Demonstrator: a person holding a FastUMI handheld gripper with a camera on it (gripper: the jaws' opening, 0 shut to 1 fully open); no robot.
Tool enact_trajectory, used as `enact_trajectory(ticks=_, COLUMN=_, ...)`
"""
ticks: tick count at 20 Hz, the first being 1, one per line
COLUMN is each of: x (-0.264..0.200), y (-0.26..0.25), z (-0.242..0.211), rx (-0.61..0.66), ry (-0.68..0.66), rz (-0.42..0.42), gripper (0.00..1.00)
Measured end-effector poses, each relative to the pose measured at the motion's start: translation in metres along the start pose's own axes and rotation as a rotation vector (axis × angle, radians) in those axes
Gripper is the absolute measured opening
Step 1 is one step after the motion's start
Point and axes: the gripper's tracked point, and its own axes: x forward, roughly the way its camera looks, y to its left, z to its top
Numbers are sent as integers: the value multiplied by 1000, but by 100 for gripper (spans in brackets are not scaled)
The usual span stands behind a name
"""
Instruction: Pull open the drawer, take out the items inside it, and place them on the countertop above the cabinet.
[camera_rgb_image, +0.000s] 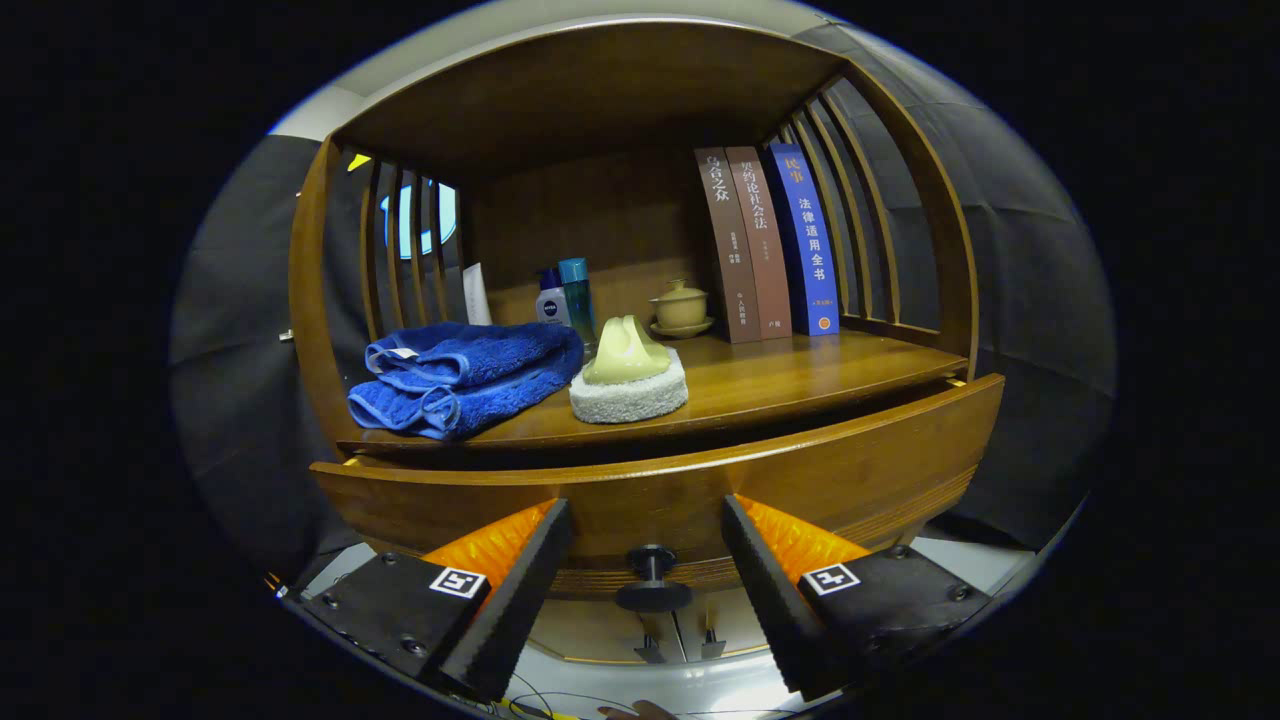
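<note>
Drawer (700, 480) stands slightly pulled out beneath the countertop (800, 375), its inside hidden. Gripper (647, 560) fingers are spread apart, flanking the dark knob (652, 580) without touching. Bottles (562, 295) behind the blue towel (465, 375) are hard to make out, perhaps toiletries.

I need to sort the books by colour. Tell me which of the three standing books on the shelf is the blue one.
The blue book stands last in the row, nearest the slatted side; the two brown books stand between it and the lidded cup. The open gripper flanks the drawer knob.
</note>
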Motion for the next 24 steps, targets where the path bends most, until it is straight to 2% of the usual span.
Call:
enact_trajectory(ticks=5, x=19, y=-2, z=4, rx=-3, ry=12, rz=3, gripper=99)
enact_trajectory(ticks=24, x=21, y=-2, z=2, rx=27, ry=5, rz=-9, gripper=100)
